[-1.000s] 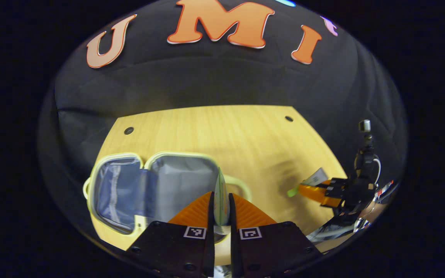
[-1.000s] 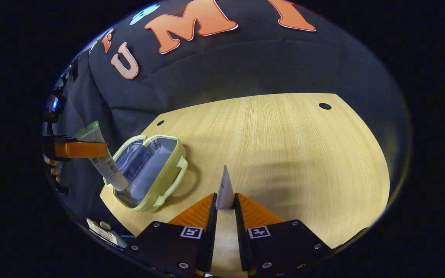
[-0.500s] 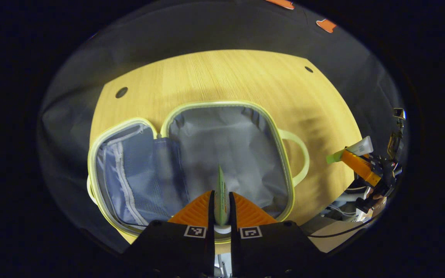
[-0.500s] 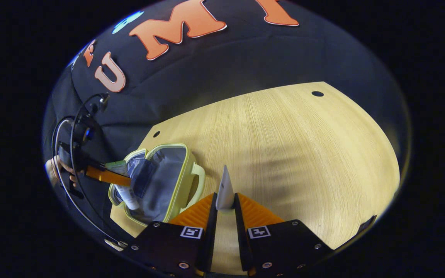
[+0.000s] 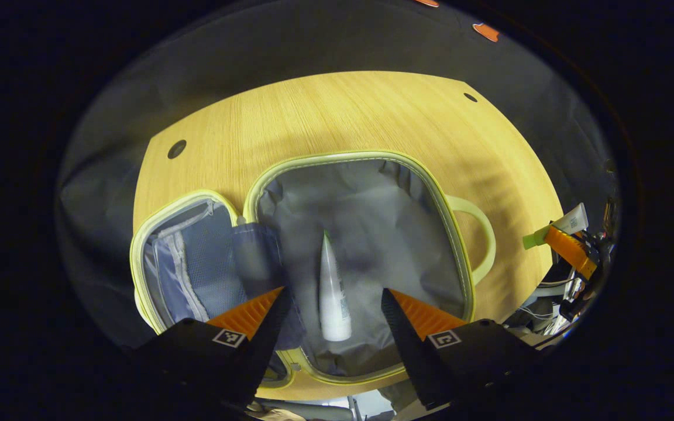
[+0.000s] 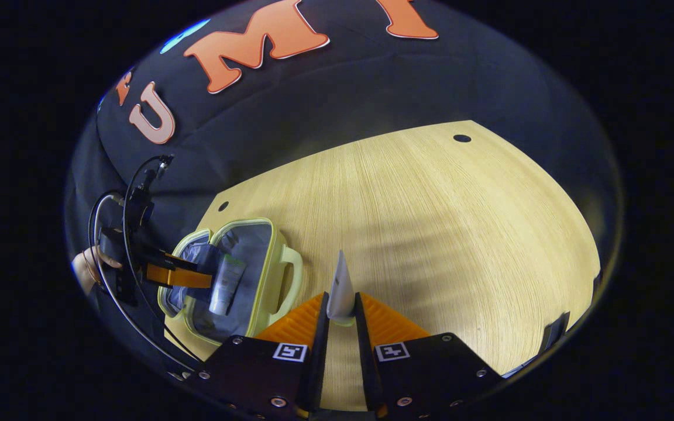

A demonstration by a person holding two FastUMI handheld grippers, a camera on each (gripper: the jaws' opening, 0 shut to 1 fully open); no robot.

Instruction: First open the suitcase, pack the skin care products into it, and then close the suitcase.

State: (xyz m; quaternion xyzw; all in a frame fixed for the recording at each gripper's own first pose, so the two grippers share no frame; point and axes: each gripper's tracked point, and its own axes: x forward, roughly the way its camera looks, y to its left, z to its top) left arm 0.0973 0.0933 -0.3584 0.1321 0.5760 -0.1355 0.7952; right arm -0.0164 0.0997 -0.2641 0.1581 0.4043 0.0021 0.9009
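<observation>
The small suitcase (image 5: 366, 155) lies open on the wooden table (image 5: 343, 111), pale yellow-green rim, grey lining. A white tube (image 5: 333, 298) rests loose in its right half, pointing away from me. My left gripper (image 5: 332, 293) hovers open above that tube, a finger on each side, not touching it. In the right gripper view, my right gripper (image 6: 341, 305) is shut on a second white tube (image 6: 341, 286) above the table, right of the suitcase (image 6: 281, 275). The left gripper (image 6: 182, 276) shows there over the case, with the dropped tube (image 6: 227, 283) inside.
The lid half (image 5: 188, 269) with a mesh pocket lies flat on the left. A carry handle (image 5: 485, 234) sticks out on the right side. My right gripper (image 5: 559, 242) with its green-capped tube (image 5: 571, 221) hangs past the table's right edge. Bare wood (image 6: 442, 222) stretches beyond.
The left gripper opened and let go of its tube, which now lies in the suitcase's right half. The right gripper kept hold of its tube and barely shifted.
</observation>
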